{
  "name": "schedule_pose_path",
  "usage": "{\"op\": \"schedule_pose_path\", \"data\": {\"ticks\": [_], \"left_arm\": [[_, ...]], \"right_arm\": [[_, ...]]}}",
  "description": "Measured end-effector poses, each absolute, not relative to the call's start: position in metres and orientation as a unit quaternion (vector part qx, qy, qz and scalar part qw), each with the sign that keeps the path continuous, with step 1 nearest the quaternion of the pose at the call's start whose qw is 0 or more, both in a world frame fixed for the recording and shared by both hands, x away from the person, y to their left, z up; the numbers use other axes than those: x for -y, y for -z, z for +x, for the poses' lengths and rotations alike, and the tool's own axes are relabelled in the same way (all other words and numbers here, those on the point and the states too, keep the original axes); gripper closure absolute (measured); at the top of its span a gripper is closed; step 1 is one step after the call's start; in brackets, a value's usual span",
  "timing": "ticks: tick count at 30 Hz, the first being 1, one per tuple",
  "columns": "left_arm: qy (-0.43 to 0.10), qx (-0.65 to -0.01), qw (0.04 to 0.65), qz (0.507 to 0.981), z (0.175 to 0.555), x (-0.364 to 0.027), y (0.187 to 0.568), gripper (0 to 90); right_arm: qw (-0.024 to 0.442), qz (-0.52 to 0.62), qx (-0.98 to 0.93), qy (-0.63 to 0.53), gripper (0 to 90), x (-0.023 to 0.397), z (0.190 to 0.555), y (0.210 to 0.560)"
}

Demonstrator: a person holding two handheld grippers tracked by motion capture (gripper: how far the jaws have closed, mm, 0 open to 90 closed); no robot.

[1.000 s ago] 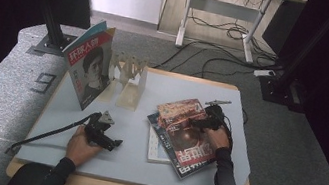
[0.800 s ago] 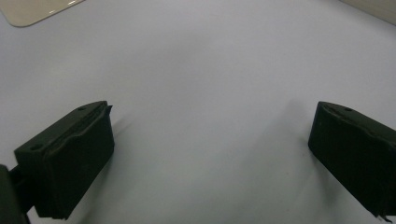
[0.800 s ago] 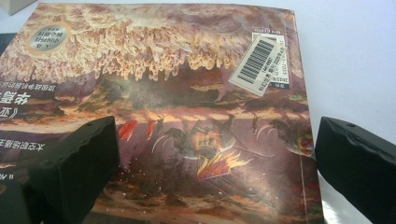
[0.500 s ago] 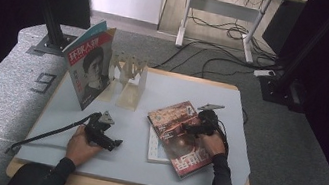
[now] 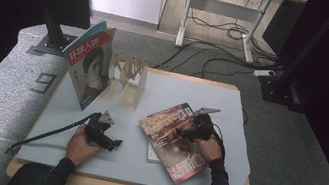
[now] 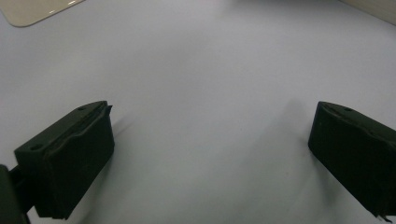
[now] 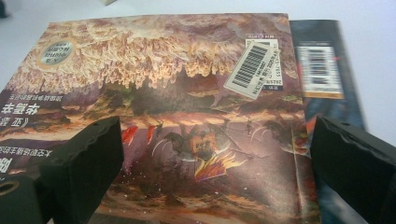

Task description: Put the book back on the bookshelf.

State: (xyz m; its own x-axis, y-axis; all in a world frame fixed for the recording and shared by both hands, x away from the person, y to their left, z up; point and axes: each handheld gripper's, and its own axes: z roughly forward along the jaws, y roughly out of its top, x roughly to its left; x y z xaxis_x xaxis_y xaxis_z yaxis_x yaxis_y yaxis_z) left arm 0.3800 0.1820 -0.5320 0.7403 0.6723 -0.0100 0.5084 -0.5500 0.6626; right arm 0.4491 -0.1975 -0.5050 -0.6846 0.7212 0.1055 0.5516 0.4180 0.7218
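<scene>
The work in hand looks like sorting magazines: getting the top magazine (image 5: pixel 176 140) off the small pile and into the wooden rack (image 5: pixel 126 78) that stands toward the far left of it. That magazine, with a dark fantasy cover and red lettering, lies flat on the tabletop (image 5: pixel 139 169), askew over another magazine (image 7: pixel 322 70) whose edge and barcode stick out beside it in the right gripper view, and over a pale booklet (image 5: pixel 152 154) peeking out at its near edge.

The right claw (image 5: pixel 186 132) hovers just over the top magazine's far half, jaws spread wide with the cover art between them; it grips nothing. So the step is the approach, with no grasp made yet.

The left claw (image 5: pixel 106 138) rests low on bare tabletop to the near left of the magazine, well apart from it, jaws also wide apart and empty.

One magazine with a portrait cover (image 5: pixel 88 67) already stands upright against the rack's left side, beyond and left of the pile.

The next move probably calls for working one jaw under a free edge of the top magazine alone, without catching the one beneath, then pinching the cover and lifting. A thin, floppy magazine may sag, so a grip near the spine would serve better.
</scene>
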Motion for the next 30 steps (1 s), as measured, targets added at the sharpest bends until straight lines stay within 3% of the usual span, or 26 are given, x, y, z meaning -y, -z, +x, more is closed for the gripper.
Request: {"op": "schedule_pose_path", "data": {"ticks": [14, 30], "left_arm": [[-0.124, -0.337, 0.331, 0.872, 0.38, -0.182, 0.532, 0.0], [-0.122, -0.338, 0.332, 0.872, 0.38, -0.182, 0.532, 0.0]], "right_arm": [[0.1, 0.339, -0.858, -0.372, 3.3, 0.172, 0.429, 0.506], [0.109, 0.368, -0.84, -0.384, 4.8, 0.186, 0.423, 0.502]]}}
